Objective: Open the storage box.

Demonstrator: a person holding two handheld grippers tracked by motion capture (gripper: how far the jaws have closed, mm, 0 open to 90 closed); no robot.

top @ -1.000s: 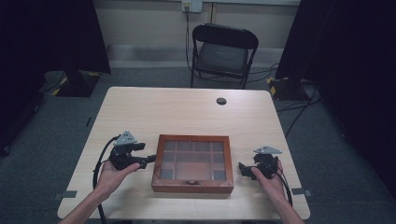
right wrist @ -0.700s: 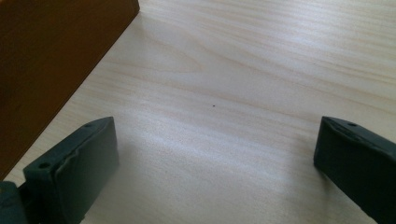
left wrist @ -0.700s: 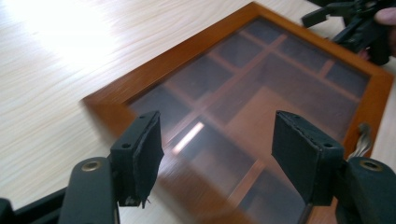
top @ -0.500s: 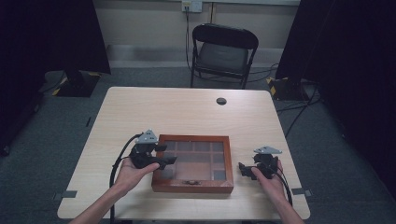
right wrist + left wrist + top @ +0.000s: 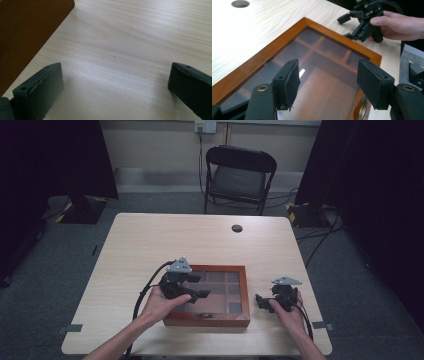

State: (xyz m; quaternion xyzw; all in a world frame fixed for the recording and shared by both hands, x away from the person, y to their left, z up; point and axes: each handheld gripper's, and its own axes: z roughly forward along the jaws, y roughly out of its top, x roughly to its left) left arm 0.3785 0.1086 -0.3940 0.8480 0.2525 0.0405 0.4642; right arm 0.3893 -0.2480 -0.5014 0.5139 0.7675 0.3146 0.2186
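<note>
The left claw (image 5: 196, 286) hovers released over the glass-lidded box (image 5: 240, 320) at the desk's (image 5: 150, 240) near edge. The right claw (image 5: 263, 301), also released, waits beside it. Approach step, likely; next comes finding the front latch (image 5: 206, 315).

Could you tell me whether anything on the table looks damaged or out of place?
The foam pad on one jaw of the left gripper is frayed at its lower edge. The glass-lidded wooden box sits square and shut.
</note>
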